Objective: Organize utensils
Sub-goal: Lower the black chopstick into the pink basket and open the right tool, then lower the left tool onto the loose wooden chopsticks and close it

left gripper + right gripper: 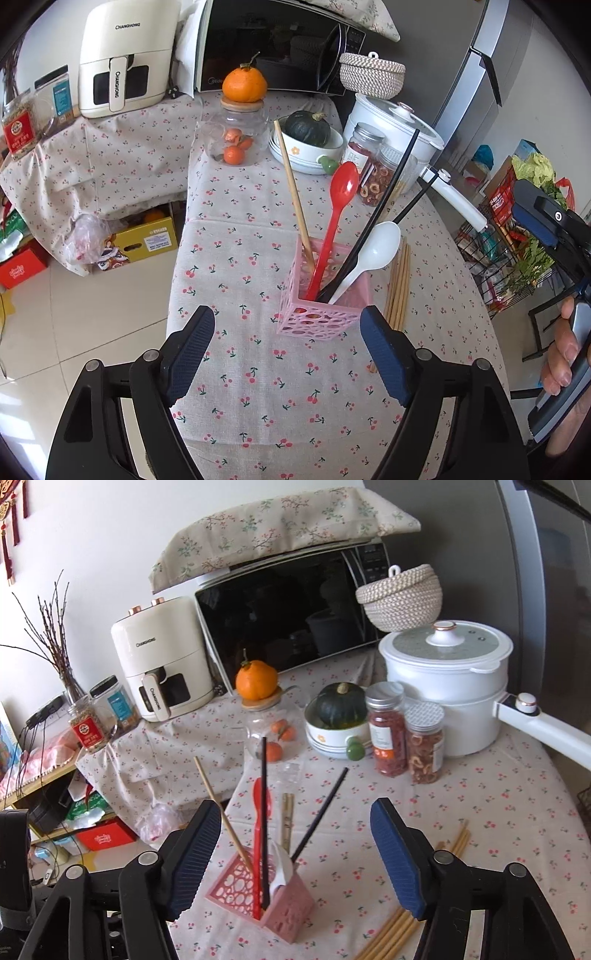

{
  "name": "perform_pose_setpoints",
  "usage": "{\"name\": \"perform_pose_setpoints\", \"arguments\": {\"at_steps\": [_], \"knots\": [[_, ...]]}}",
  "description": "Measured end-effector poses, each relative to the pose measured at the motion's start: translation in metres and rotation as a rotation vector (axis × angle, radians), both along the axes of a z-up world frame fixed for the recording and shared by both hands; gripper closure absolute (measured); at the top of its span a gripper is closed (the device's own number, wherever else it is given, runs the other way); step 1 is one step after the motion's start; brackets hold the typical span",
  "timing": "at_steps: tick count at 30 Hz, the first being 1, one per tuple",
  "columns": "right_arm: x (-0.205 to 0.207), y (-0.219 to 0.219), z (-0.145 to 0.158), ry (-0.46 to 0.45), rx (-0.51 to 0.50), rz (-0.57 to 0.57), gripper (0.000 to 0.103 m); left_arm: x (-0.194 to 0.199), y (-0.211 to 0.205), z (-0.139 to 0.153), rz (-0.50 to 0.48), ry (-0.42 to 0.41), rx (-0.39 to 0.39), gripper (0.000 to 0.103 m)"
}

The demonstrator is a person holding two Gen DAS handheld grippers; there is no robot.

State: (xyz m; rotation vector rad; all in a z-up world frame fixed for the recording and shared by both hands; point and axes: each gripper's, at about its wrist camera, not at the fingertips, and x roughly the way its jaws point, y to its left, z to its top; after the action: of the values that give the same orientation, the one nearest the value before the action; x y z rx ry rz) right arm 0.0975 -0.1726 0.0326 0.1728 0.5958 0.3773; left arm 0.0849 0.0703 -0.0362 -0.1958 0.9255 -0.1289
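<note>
Pink holder point(325, 295) at 12 o'clock between both spread, empty grippers.
Left gripper point(288, 354) and right gripper point(295, 856) hover near it; it holds a red spoon point(332, 225), white spoon point(369, 254) and chopsticks, with loose wooden chopsticks point(399, 288) at 3 o'clock beside it.

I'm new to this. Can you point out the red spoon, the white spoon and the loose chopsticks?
Red spoon point(345, 184), left wrist view, on its bowl.
White spoon point(382, 242), left wrist view, on its bowl.
Loose chopsticks point(398, 288), left wrist view, mid-bundle.
</note>
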Motion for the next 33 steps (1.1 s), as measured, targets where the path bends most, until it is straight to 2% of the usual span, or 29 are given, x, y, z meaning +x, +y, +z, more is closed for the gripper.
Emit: {"name": "perform_pose_setpoints", "arguments": {"at_steps": [10, 20, 23, 28, 31, 33], "knots": [[-0.019, -0.063, -0.023, 0.071, -0.073, -0.109, 0.008, -0.018, -0.056, -0.001, -0.113, -0.011, 0.041, 0.014], [-0.022, -0.143, -0.053, 0.229, -0.061, -0.267, 0.006, -0.015, -0.144, -0.026, -0.266, 0.060, 0.123, 0.014], [-0.018, -0.159, -0.064, 0.279, -0.083, -0.290, 0.006, -0.005, -0.176, -0.039, -0.313, 0.083, 0.174, 0.014], [-0.010, -0.179, -0.081, 0.343, -0.119, -0.318, 0.006, 0.029, -0.217, -0.060, -0.314, 0.128, 0.185, 0.015], [-0.004, -0.194, -0.091, 0.378, -0.098, -0.349, 0.006, 0.057, -0.232, -0.071, -0.295, 0.138, 0.174, 0.027], [0.000, -0.203, -0.097, 0.407, -0.069, -0.366, 0.006, 0.077, -0.238, -0.079, -0.265, 0.148, 0.186, 0.047]]}}
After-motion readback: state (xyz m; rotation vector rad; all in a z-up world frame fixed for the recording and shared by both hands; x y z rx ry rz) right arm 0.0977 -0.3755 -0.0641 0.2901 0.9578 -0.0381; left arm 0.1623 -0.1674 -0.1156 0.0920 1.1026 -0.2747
